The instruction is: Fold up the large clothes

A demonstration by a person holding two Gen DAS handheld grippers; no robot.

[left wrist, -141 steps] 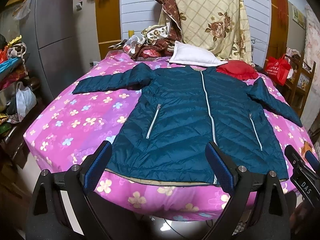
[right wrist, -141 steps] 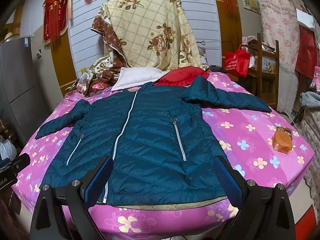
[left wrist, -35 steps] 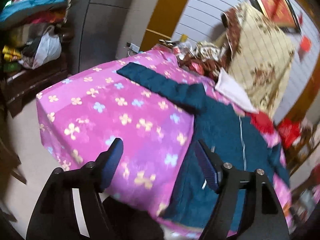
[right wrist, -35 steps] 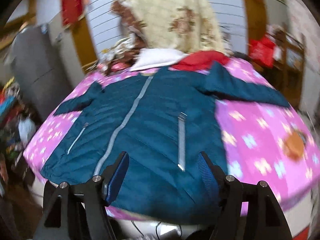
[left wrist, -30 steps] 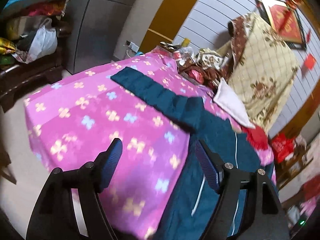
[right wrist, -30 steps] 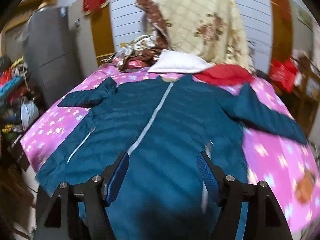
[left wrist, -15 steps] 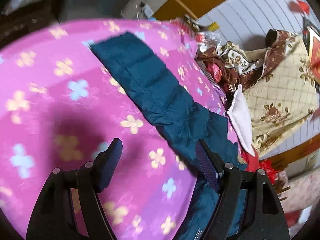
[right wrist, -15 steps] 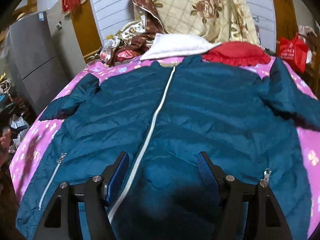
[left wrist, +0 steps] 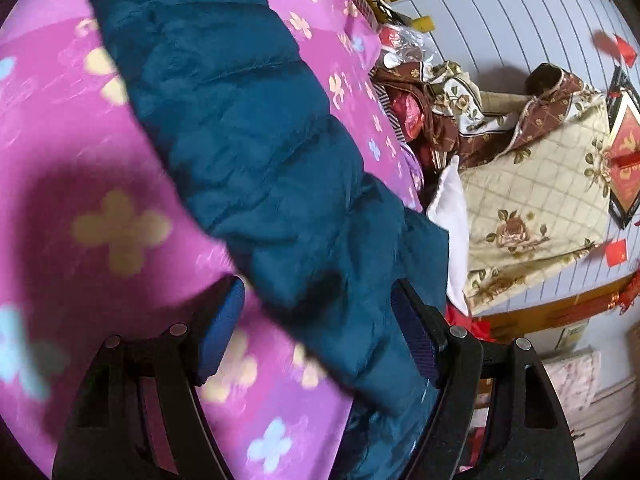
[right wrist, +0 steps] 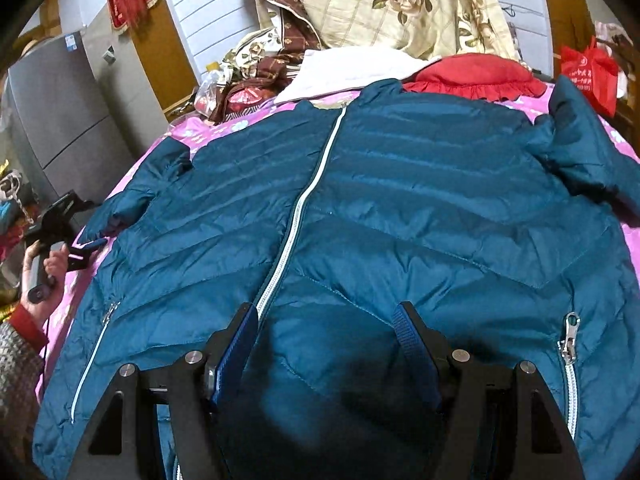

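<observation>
A teal quilted jacket point(right wrist: 400, 208) lies face up, zipped, on a pink flowered bedspread point(left wrist: 100, 200). In the left wrist view its left sleeve point(left wrist: 248, 152) runs from the top left down between my fingers. My left gripper point(left wrist: 320, 332) is open, low over the sleeve near the shoulder, and holds nothing. It also shows in the right wrist view point(right wrist: 86, 250) beside the sleeve at the left edge. My right gripper point(right wrist: 326, 344) is open, close above the jacket's front, just right of the white zipper point(right wrist: 296, 216).
A white pillow point(right wrist: 352, 68), a red cushion point(right wrist: 476, 74) and a floral quilt point(right wrist: 400, 4) lie beyond the collar. A grey fridge point(right wrist: 60, 120) stands at the left. A red bag point(right wrist: 588, 68) sits at the right.
My left gripper has moved in closer and lower over the left sleeve. My right gripper has moved forward and down over the jacket's front. Both stay open.
</observation>
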